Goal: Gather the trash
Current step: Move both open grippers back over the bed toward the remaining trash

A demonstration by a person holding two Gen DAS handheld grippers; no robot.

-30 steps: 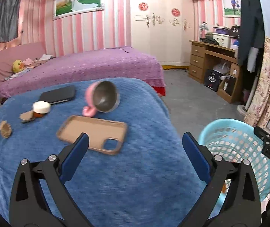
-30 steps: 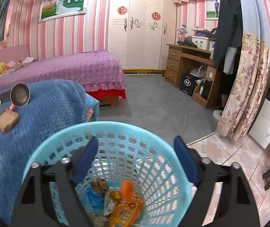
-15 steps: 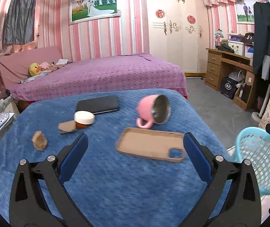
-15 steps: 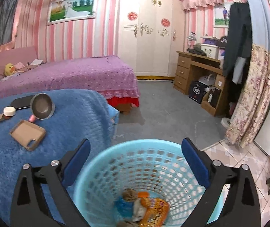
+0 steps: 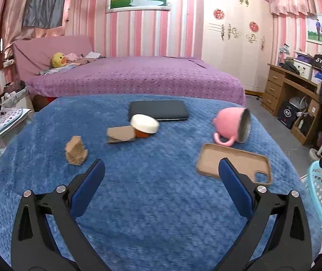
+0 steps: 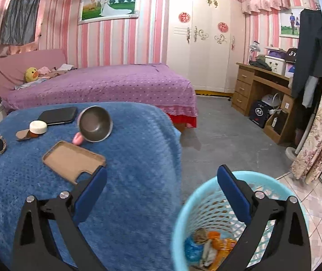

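Trash left on the blue blanket: crumpled brown wad, ahead-left of your left gripper, which is nearer. Both grippers gape empty; your right gripper hangs beside the basket. Torn cardboard scrap lies farther, touching the capped jar.

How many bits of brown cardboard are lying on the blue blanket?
2. A crumpled lump sits near the left side, and a flat piece lies under the little white-lidded jar in front of the black phone.
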